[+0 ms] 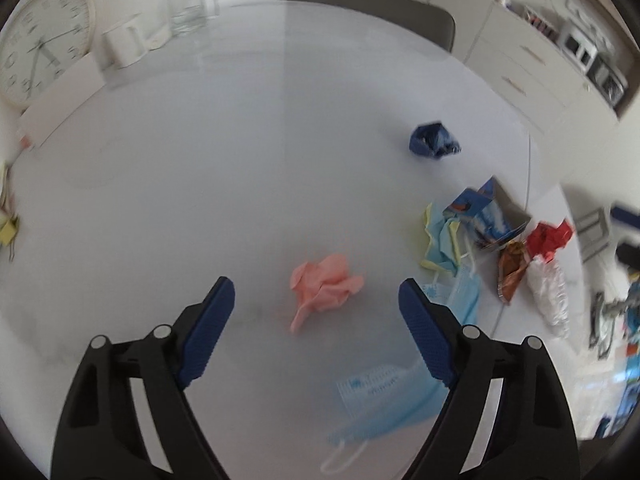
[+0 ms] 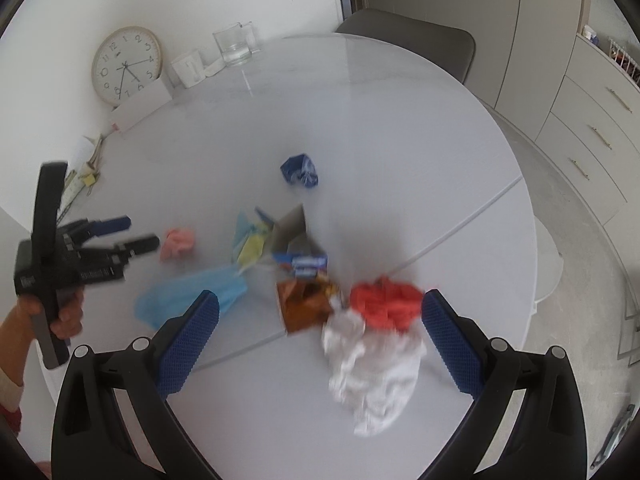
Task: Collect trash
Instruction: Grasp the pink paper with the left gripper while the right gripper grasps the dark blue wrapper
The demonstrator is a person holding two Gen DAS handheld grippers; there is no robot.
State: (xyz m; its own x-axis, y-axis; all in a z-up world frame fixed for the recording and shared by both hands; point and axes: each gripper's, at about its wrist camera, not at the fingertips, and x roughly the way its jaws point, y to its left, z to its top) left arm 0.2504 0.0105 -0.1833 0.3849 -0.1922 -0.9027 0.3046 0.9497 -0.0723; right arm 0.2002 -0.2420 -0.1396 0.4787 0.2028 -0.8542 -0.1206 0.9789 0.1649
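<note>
A crumpled pink paper (image 1: pixel 324 284) lies on the white round table (image 1: pixel 240 160), just ahead of my open left gripper (image 1: pixel 316 286). A light blue face mask (image 1: pixel 384 400) lies below it. At the right is a heap: yellow-blue paper (image 1: pixel 440 244), a torn blue carton (image 1: pixel 488 216), a brown wrapper (image 1: pixel 512 276), red paper (image 1: pixel 548 236), white tissue (image 1: pixel 548 296). A dark blue wad (image 1: pixel 434 140) lies farther off. My open right gripper (image 2: pixel 320 308) hovers above the white tissue (image 2: pixel 372 372), red paper (image 2: pixel 388 300) and brown wrapper (image 2: pixel 304 304). The left gripper (image 2: pixel 142 234) shows beside the pink paper (image 2: pixel 180 242).
A wall clock (image 2: pixel 126 64), a white cup (image 2: pixel 188 68), a glass jug (image 2: pixel 236 46) and a white box (image 2: pixel 140 108) stand at the table's far left edge. Clips and papers (image 2: pixel 86 168) lie at the left. A grey chair (image 2: pixel 416 48) stands behind the table; drawers (image 2: pixel 592 128) at right.
</note>
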